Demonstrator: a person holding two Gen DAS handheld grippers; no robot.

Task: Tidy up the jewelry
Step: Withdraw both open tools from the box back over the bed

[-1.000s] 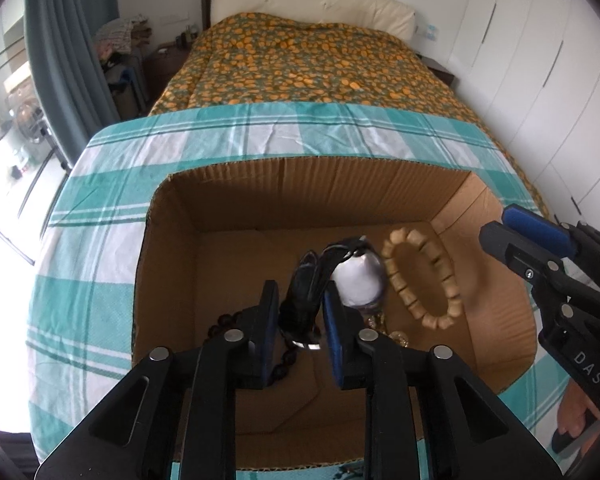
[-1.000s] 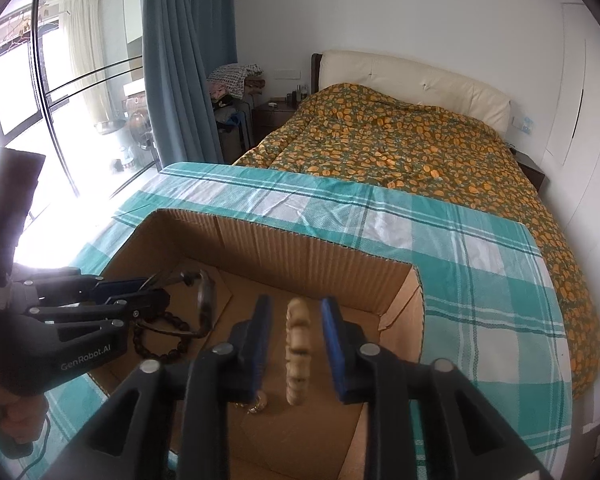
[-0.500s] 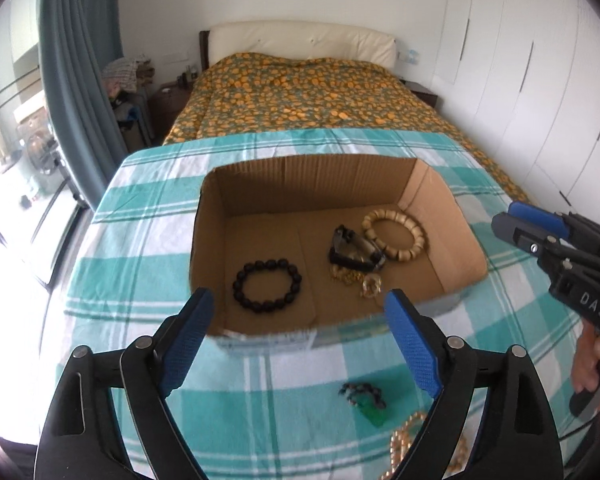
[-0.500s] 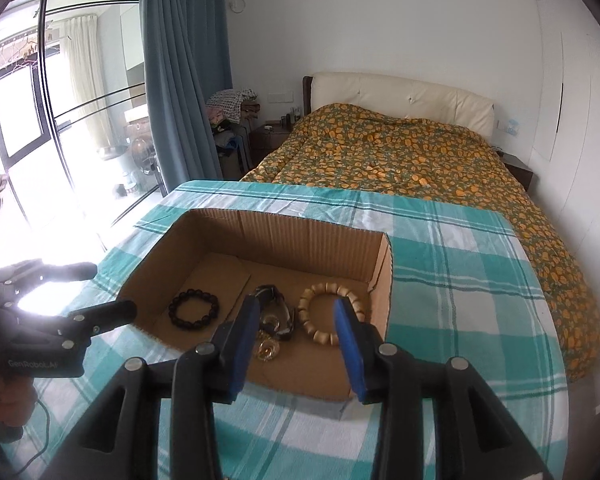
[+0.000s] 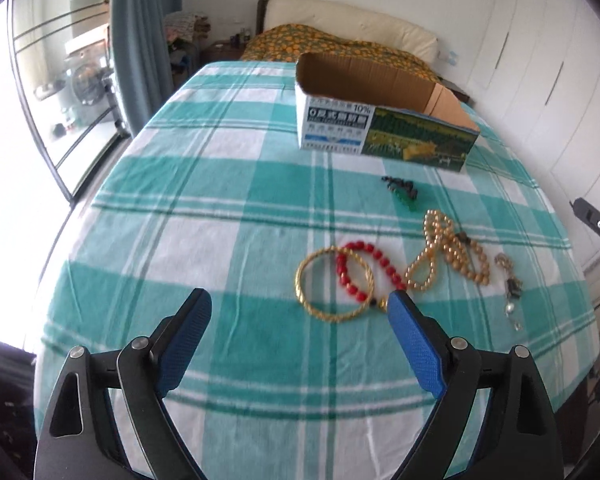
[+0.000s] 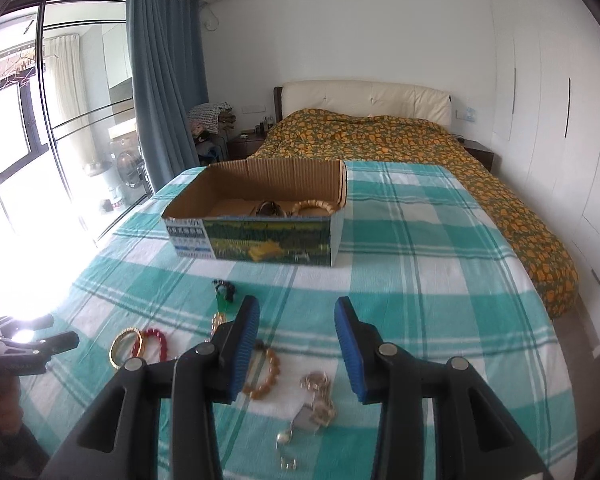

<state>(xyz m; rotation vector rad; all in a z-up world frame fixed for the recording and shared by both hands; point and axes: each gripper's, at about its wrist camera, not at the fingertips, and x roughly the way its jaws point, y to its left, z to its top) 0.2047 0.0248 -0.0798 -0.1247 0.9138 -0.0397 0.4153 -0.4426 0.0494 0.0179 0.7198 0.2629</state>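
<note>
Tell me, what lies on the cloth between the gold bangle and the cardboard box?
In the left wrist view, only bare checked cloth runs from the gold bangle to the cardboard box; a small dark-and-green piece lies off to the right.

Left black gripper with blue pads (image 5: 300, 336) spread wide and empty, right black blue-padded gripper (image 6: 296, 344) partly open, both angled downward toward twelve o'clock

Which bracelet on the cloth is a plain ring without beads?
The gold bangle, farthest left; the red bracelet overlapping it and the tan strands are beaded.
</note>
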